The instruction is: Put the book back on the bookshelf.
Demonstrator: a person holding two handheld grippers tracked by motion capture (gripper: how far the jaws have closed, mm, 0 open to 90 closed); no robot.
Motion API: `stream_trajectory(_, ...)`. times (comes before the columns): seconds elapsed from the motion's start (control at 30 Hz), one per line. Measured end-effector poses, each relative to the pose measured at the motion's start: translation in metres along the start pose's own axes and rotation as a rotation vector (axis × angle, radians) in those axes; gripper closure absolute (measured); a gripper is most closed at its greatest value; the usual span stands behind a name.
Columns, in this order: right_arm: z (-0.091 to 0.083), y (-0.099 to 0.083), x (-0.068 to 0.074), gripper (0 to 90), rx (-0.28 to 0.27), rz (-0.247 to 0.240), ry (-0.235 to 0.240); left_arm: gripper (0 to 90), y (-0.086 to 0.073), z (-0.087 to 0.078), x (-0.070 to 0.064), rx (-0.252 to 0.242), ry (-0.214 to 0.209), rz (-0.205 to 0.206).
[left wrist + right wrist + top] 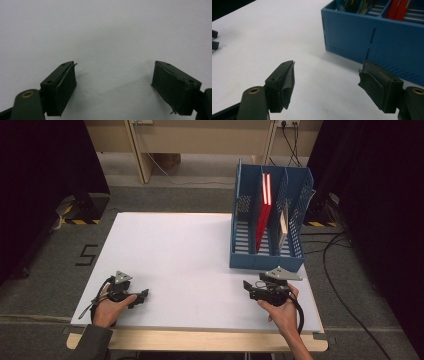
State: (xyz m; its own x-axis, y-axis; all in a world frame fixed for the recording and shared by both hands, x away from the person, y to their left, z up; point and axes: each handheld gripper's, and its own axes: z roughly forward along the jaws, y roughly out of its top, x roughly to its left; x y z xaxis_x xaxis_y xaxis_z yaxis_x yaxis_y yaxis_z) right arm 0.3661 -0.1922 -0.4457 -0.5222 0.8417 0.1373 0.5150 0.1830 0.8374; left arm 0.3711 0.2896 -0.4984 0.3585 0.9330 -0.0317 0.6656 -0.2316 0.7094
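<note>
High view, item one: we log the left gripper (142, 296) near the front-left of the white table (175, 255), jaws spread, holding nothing. Item two: right gripper (247, 287) at front right, jaws likewise apart and empty, just short of the blue file rack (267, 261). The rack stands at the table's right side, three perforated slots; a red book (263, 212) stands upright in the middle slot, a pale-edged one (283, 227) in the right. We cannot read either cover; the right gripper view crops the rack's top.
</note>
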Motion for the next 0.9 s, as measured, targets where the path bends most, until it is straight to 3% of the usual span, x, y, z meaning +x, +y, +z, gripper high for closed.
stream_trajectory(0.47,-0.004,-0.028,0.004,16.4,0.041,0.008,-0.001,18.0,0.0,0.0,0.0,-0.001,0.002,-0.001)
stream_trajectory(0.9,-0.007,-0.051,0.013,16.2,0.095,-0.004,-0.011,18.0,0.0,0.0,0.0,-0.001,0.002,0.0)
